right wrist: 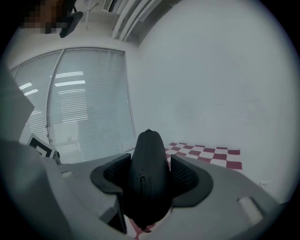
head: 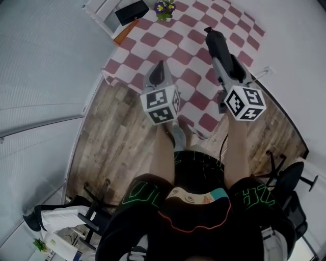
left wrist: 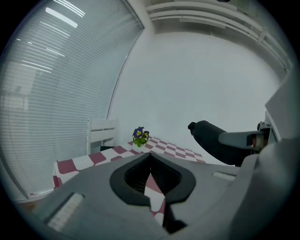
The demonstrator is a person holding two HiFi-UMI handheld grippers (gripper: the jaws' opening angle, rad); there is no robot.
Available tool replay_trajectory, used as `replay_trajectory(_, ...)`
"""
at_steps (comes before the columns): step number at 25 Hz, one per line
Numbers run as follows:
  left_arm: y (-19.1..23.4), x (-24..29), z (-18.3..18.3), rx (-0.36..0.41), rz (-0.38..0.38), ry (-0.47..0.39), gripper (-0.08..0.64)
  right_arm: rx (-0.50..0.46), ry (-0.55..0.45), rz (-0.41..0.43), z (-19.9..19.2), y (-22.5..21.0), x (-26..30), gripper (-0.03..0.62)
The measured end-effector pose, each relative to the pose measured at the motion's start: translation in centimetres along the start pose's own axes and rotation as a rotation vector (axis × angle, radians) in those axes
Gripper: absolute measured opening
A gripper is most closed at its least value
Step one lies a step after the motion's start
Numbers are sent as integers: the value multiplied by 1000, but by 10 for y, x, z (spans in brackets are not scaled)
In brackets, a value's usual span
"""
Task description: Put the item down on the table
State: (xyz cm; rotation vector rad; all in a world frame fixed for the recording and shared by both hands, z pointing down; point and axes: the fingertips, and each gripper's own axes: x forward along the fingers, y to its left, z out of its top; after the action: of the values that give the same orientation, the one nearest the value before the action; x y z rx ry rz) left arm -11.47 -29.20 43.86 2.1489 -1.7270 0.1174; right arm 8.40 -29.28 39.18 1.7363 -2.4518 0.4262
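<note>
A long black rounded item [head: 218, 47] is clamped between the jaws of my right gripper [head: 222, 57], above the right side of the red-and-white checked table [head: 178, 38]. In the right gripper view the item [right wrist: 149, 176] fills the gap between the pads and sticks out past them. From the left gripper view the same item [left wrist: 212, 140] hangs in the air over the cloth. My left gripper [head: 160, 66] is held over the table's near edge, its jaws brought together to a point with nothing in them [left wrist: 150, 165].
A small pot of purple flowers [head: 164, 7] stands at the table's far end, also seen as the flower pot [left wrist: 139, 137]. A black box [head: 131, 11] lies on a white bench [head: 99, 9]. Office chairs [head: 288, 178] stand on the wooden floor [head: 112, 142] behind me.
</note>
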Motion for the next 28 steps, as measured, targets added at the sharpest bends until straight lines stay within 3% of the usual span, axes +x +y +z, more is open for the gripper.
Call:
replay_trajectory(13, -5, 37, -33, -52, -27, 82, 9, 3, 95, -18, -28, -18, 21, 268)
replay_trajectory(19, -9, 49, -52, -36, -13, 135, 9, 43, 163, 47, -57, -20, 54, 268)
replay_trajectory(28, 6, 63, -71, -74, 70, 169, 9, -4, 271, 191, -89, -5, 115, 268)
